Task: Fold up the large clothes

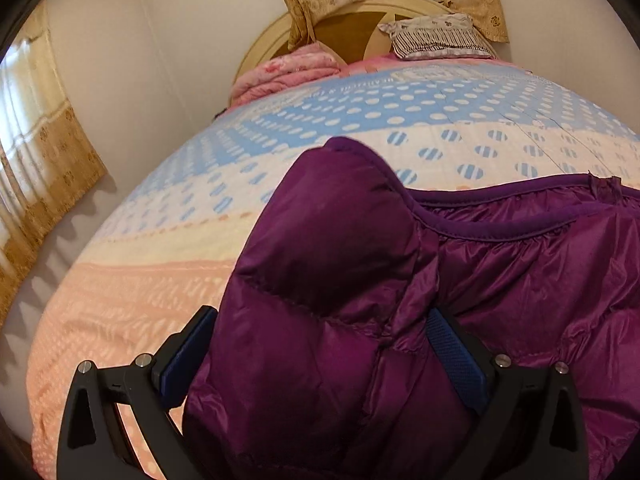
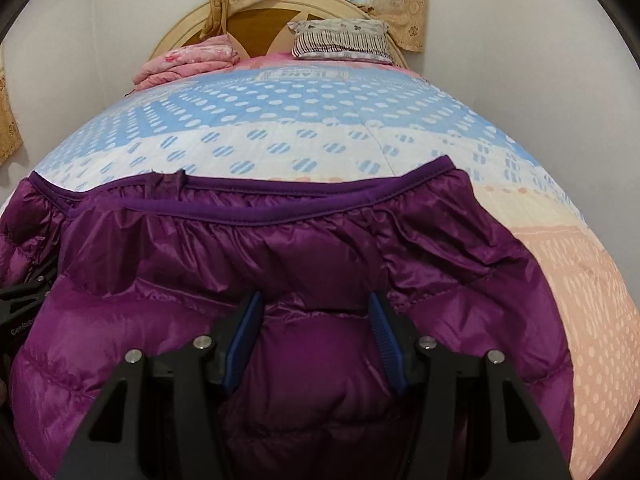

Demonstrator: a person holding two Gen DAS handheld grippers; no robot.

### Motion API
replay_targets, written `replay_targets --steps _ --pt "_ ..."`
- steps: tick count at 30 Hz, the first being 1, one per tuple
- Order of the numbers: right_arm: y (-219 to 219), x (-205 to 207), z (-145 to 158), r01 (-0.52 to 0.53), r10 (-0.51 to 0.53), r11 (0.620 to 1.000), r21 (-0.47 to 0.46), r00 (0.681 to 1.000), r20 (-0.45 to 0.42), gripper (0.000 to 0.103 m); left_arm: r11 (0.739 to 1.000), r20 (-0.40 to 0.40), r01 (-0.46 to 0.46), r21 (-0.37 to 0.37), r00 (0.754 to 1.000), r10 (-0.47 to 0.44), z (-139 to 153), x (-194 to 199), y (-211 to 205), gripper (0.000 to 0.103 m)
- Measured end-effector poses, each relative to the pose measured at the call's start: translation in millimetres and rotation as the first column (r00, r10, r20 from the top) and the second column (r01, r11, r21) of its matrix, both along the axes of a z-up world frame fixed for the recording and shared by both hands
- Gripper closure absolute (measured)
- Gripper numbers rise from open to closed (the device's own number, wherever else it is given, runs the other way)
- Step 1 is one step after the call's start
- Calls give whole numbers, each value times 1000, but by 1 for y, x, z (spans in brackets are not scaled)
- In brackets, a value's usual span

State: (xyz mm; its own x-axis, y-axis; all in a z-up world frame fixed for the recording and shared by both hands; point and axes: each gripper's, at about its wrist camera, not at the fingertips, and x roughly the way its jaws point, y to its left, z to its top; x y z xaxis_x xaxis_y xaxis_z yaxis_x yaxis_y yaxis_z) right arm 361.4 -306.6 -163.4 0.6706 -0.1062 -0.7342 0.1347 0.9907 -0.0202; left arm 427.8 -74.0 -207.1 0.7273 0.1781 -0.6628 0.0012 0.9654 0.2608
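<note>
Purple down jacket runs off lower frame edges | covers left gripper fingertips | lettering on bedspread too small to read.

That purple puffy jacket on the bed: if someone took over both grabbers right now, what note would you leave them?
Left gripper: jaws wide, a thick bunch of the purple jacket between the pads; looks gripped, not certain.
Right gripper: open, jaws astride a puffed panel, pads not squeezing it.
Jacket: spread across the near part of the bedspread, trimmed edge toward the headboard; its left portion is bunched up.
Done: apparently one fold under way on the left.
Left: lay that fold flat, fold the rest, smooth.
</note>
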Motion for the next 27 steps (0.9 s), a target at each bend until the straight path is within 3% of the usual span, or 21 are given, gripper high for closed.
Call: replay_targets --steps 27 --pt "1 11 -12 8 -9 1000 -30 998 -56 43 1000 -68 11 -17 998 -12 -5 8 2 1"
